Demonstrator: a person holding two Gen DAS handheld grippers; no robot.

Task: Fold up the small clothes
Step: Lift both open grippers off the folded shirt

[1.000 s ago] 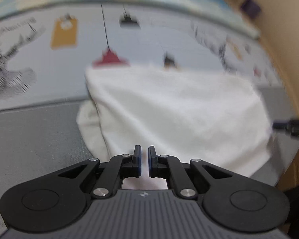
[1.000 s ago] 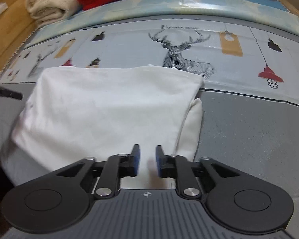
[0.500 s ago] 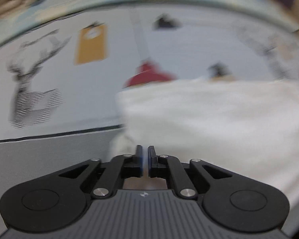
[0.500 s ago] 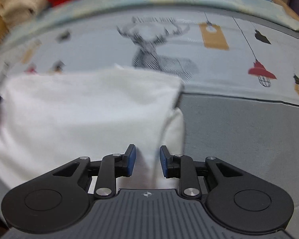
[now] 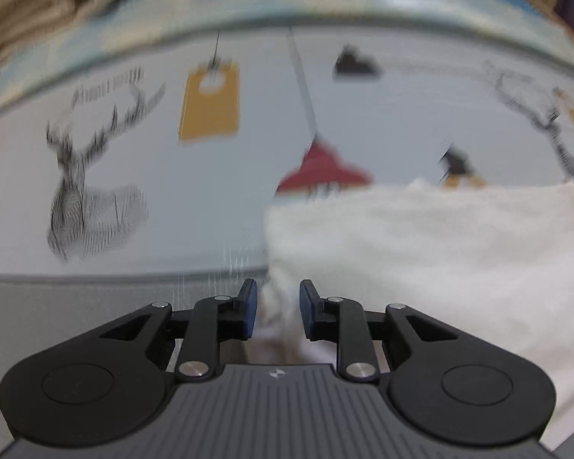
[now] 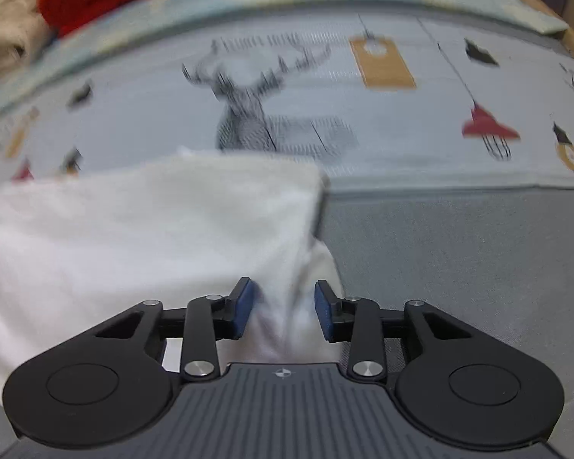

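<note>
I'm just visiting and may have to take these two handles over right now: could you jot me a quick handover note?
Left gripper: open, its fingers either side of the white garment's near left corner.
Right gripper: open, fingers astride the garment's near right corner.
The garment lies on the printed bedsheet, already partly folded, one layer over another.
Left: close on both corners and make the next fold; that is my guess.

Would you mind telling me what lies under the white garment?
The white garment lies on the printed bedcover and its grey band. A second white layer shows beneath its right edge. Whatever else is under it is covered.
</note>
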